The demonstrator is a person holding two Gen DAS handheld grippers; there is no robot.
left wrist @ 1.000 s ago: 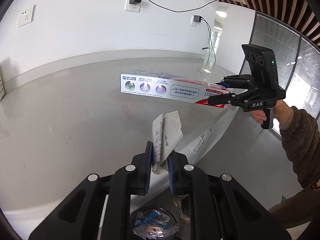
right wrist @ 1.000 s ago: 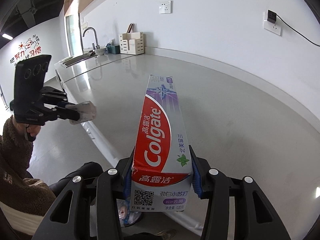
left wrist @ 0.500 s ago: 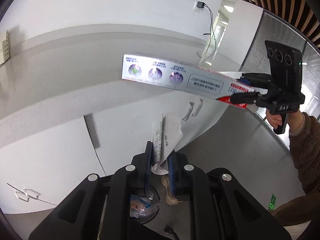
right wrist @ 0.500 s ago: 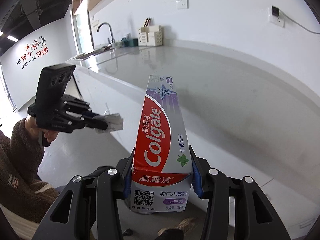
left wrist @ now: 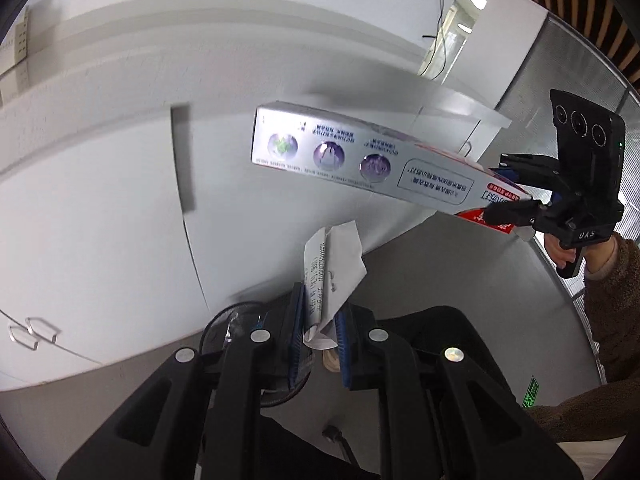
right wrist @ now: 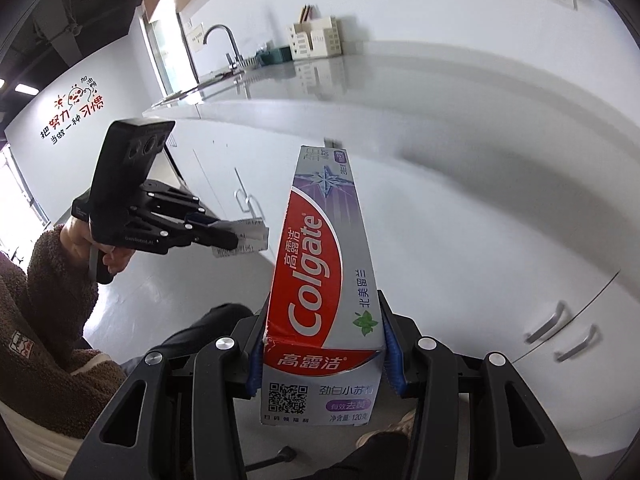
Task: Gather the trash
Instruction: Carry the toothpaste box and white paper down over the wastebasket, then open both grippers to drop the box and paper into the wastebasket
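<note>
In the left wrist view my left gripper (left wrist: 320,320) is shut on a folded white paper slip (left wrist: 332,268) that sticks up between its blue pads. Just below it, to the left, shows the dark round rim of a trash bin (left wrist: 218,322), mostly hidden by the fingers. To the upper right, my right gripper (left wrist: 516,204) is shut on the end of a long Colgate toothpaste box (left wrist: 360,160). The right wrist view shows the box (right wrist: 324,280) clamped upright between the jaws of the right gripper (right wrist: 324,344). At its left is the left gripper (right wrist: 236,240) holding the paper slip (right wrist: 248,236).
White cabinet doors (left wrist: 100,220) with metal handles stand right ahead under a grey counter (right wrist: 360,80). A faucet (right wrist: 222,38) and a white organiser (right wrist: 316,40) stand at the counter's far end. A shoe (left wrist: 330,360) and grey floor (left wrist: 480,280) lie below; a brown sleeve (right wrist: 52,280) is at left.
Both grippers have sunk from above the counter to in front of the cabinet doors, each keeping its load. The bin has shifted from under the left fingers to their left.
</note>
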